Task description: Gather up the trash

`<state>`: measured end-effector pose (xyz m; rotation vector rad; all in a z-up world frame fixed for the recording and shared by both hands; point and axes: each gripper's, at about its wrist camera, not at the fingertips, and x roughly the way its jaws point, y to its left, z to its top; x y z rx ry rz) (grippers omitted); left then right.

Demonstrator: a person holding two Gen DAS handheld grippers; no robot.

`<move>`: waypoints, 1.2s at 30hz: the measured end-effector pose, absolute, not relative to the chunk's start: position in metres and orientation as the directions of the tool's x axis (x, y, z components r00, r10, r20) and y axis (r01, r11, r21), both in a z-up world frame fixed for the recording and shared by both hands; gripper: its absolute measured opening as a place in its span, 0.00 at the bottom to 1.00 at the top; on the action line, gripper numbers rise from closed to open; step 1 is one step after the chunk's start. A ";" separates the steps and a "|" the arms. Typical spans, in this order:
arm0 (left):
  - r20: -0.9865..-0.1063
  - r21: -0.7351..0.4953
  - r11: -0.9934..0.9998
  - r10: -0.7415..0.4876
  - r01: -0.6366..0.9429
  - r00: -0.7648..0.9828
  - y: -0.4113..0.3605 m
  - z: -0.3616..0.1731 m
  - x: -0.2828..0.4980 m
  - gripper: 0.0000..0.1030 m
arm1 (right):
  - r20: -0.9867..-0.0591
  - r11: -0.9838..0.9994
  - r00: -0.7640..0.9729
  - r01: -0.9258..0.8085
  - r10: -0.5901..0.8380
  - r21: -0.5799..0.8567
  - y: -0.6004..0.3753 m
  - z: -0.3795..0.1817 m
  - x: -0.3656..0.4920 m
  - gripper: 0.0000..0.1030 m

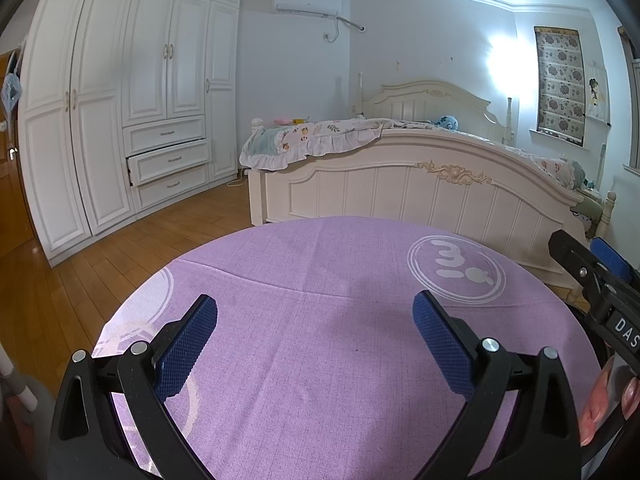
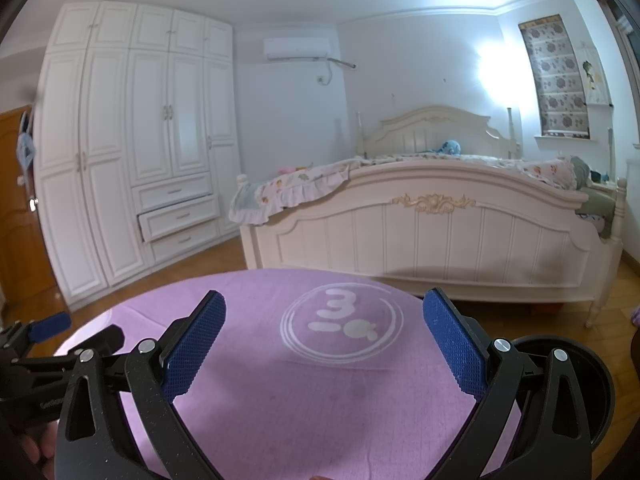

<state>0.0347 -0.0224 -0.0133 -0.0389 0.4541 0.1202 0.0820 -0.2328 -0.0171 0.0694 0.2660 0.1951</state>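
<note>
Hovering side by side above a round surface (image 1: 320,360) spread with a lilac cloth, both claws are released, their blue ribbed pads wide apart and gripping nothing. The left claw (image 1: 316,344) hangs over the near middle of the cloth; the right claw (image 2: 324,344) hangs just to its right, and each shows at the edge of the other's view. Fingertips (image 1: 596,412) of a hand show at the right edge of the left wrist view, under the right tool's handle. A white ring logo (image 2: 342,326) with the figure 3 is printed on the far right part of the cloth, between the right claw's pads in its own view. No trash shows on the cloth in either view, so I cannot tell where the task's thing is. A dark round container (image 2: 592,388) sits low at the near right of the surface. Beyond the surface stands a cream bed (image 1: 432,192) with a floral quilt hanging off its left corner. A white wardrobe (image 1: 128,92) fills the far left wall, its middle drawer (image 1: 170,160) partly pulled out. The floor (image 1: 80,272) is wooden.
</note>
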 end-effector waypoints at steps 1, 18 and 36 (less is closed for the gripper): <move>-0.439 -0.009 0.992 0.108 -0.125 0.892 -0.022 -0.013 0.035 0.95 | -0.254 0.979 0.946 -0.182 0.201 0.094 -0.233 -0.017 0.082 0.95; -0.440 -0.013 0.992 0.107 -0.125 0.892 -0.023 -0.014 0.034 0.95 | -0.255 0.979 0.946 -0.183 0.201 0.094 -0.233 -0.016 0.082 0.95; -0.436 -0.012 0.992 0.110 -0.128 0.893 -0.024 -0.013 0.033 0.95 | -0.255 0.978 0.946 -0.184 0.203 0.095 -0.235 -0.015 0.082 0.95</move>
